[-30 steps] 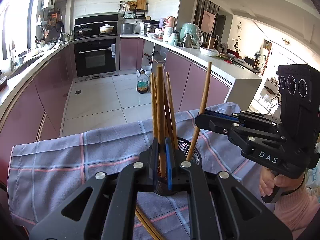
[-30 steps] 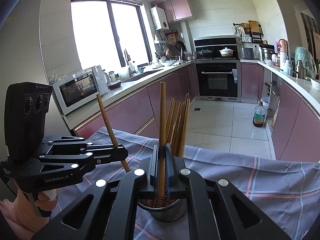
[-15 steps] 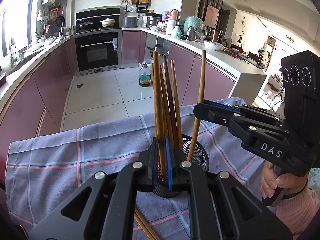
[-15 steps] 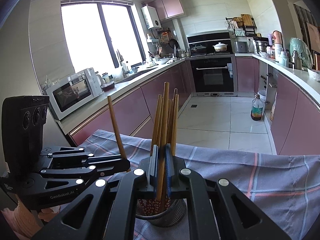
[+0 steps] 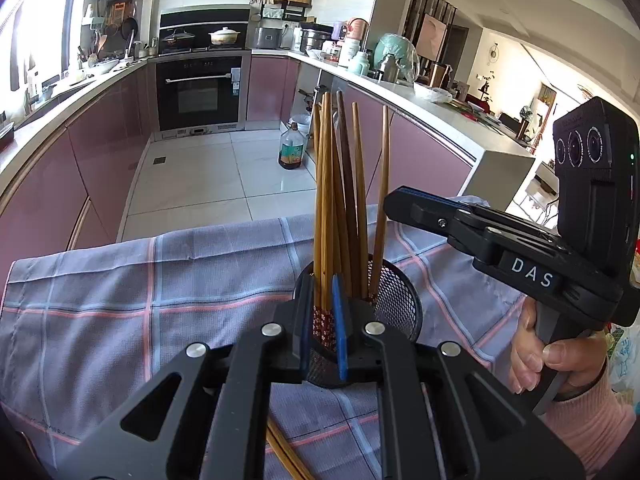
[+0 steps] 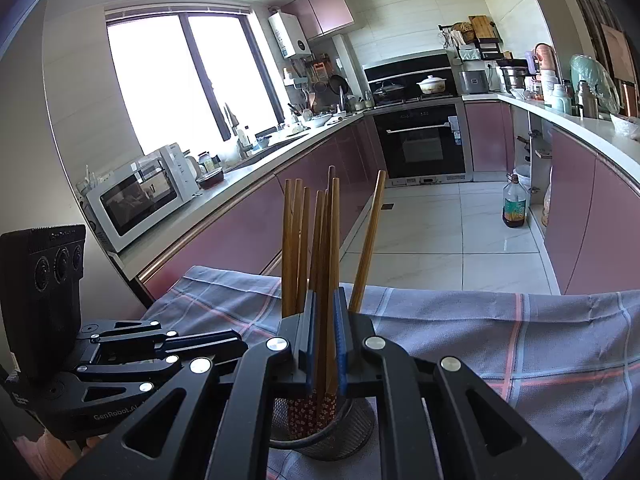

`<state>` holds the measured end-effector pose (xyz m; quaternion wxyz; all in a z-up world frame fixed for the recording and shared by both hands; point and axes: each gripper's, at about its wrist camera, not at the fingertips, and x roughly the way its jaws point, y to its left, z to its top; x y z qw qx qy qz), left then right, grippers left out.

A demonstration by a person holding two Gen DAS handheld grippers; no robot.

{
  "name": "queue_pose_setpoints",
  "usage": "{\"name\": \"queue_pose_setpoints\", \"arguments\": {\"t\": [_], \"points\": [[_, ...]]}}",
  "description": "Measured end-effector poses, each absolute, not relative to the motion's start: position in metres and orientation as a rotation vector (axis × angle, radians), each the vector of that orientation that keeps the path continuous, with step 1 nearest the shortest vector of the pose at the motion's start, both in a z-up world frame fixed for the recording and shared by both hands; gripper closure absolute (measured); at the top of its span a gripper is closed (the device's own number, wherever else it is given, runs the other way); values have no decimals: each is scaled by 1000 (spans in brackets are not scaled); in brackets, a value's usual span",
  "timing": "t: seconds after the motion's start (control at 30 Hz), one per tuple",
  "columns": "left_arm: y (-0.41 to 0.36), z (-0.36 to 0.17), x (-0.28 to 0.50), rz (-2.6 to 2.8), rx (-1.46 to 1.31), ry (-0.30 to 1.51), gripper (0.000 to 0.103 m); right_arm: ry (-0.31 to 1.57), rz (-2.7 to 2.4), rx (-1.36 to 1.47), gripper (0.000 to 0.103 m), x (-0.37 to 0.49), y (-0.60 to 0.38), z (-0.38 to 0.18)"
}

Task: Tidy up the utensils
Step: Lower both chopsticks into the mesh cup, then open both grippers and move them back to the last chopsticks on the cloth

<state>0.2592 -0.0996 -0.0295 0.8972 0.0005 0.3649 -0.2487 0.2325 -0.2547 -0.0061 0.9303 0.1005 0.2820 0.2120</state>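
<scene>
Chopsticks (image 5: 340,200) are mostly standing upright in the black mesh holder (image 5: 400,300), which sits on the checked cloth (image 5: 160,280) not far from the tabletop's far edge. One leans off to the right. I've got the left gripper (image 5: 322,292) and the right gripper (image 6: 325,304) both at the holder's rim. Their jaws are nearly pressed together, with chopstick shafts showing in each slit. Honestly can't tell if the pads actually pinch them. A couple more chopsticks (image 5: 286,456) lie on the cloth at the near edge.
</scene>
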Motion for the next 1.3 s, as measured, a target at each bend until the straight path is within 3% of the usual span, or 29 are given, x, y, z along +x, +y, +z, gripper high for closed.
{"name": "queue_pose_setpoints", "arguments": {"t": [0.13,0.27,0.43,0.67,0.8,1.3], "points": [[-96,-34,258,-500,-6,748,86,581,442,208,94,231,-255,-6],[-92,-37,253,-474,-3,735,79,573,448,206,81,224,-257,-5],[-86,-37,245,-444,-1,716,72,565,466,203,80,212,-254,-4],[-78,-35,227,-385,11,677,61,554,495,180,68,194,-247,-2],[-72,-36,217,-347,22,664,48,555,518,154,67,183,-237,-4],[-30,-93,184,-273,34,791,46,733,615,105,65,156,-196,-57]]}}
